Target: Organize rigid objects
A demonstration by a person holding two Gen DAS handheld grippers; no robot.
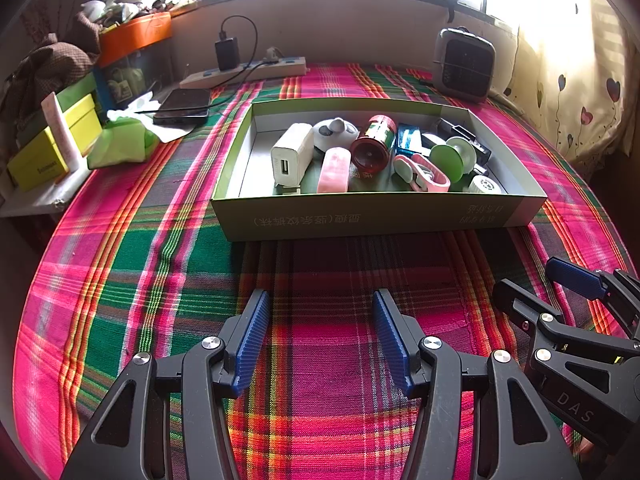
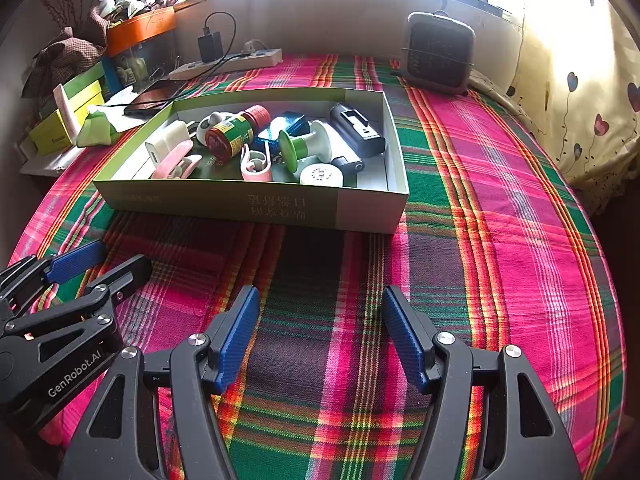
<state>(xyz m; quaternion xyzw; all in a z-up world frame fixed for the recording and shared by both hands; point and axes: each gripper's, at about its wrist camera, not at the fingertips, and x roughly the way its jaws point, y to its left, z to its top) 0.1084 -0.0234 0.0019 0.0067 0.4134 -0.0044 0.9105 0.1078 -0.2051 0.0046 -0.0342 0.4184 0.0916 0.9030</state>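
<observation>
Both grippers hung over the pink-green-orange plaid tablecloth [image 1: 132, 280], side by side, short of the shallow green-and-white cardboard box [image 1: 380, 216]. Left gripper [image 1: 322, 338] had its blue ribbed pads spread apart with only cloth between them; right gripper [image 2: 320, 336] likewise released, gripping nothing.

All the small rigid items sat inside the box: white USB wall charger [image 1: 290, 154] at the left end, pink flat oblong case [image 1: 334, 170] just beside it, white rounded panda-like toy [image 1: 334, 132] behind, dark red jar with green label [image 1: 374, 144] lying on its side mid-box, green-and-white plastic spool [image 2: 306, 146] to its right, black rectangular battery-like block [image 2: 358, 130] near the far right wall, white round capped container [image 2: 322, 174] against the near wall. A blue shiny item [image 2: 290, 124] lay behind the spool, possibly a small packet, too cluttered to tell.

Outside the box: grey square fan heater [image 2: 438, 54] at the back right, white power strip [image 1: 244, 70] at the back left.
</observation>
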